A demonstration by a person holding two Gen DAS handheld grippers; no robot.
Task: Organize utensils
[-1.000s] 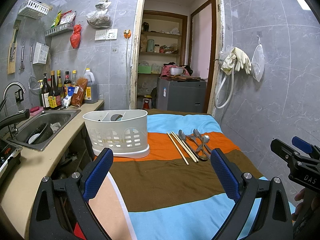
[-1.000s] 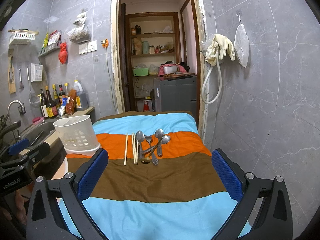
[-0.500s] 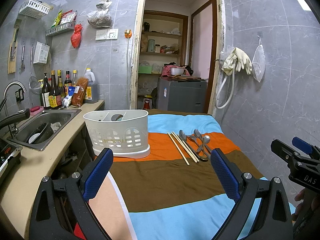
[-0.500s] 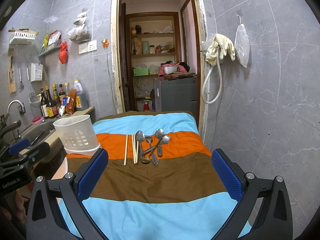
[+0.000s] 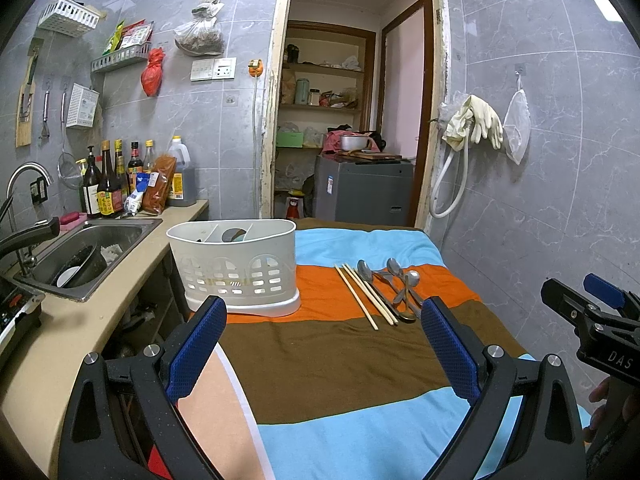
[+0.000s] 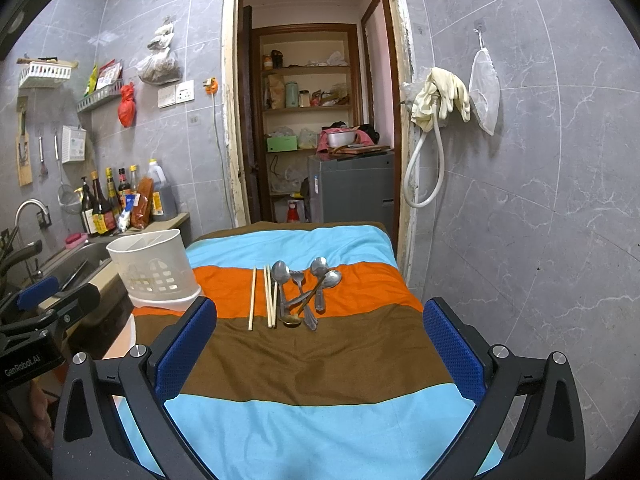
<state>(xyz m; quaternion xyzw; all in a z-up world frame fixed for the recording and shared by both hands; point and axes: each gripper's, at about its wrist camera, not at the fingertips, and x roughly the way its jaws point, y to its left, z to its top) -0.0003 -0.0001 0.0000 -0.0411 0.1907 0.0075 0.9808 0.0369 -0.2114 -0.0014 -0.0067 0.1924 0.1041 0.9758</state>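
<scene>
Utensils on striped cloth (image 6: 320,360), orange band: caddy (image 5: 236,268) at left edge beside sink (image 5: 80,252); chopsticks (image 6: 262,296) next, parallel; spoons (image 6: 306,292) rightmost, overlapping in heap. Left gripper (image 5: 322,344) fingers spread wide, holding nothing, touching nothing, hovering above cloth short of caddy. Right gripper (image 6: 320,348) likewise wide apart, empty, short of spoons.

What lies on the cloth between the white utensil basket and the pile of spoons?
The wooden chopsticks lie between the basket and the spoons, on the striped cloth; the right wrist view shows it best.
</scene>
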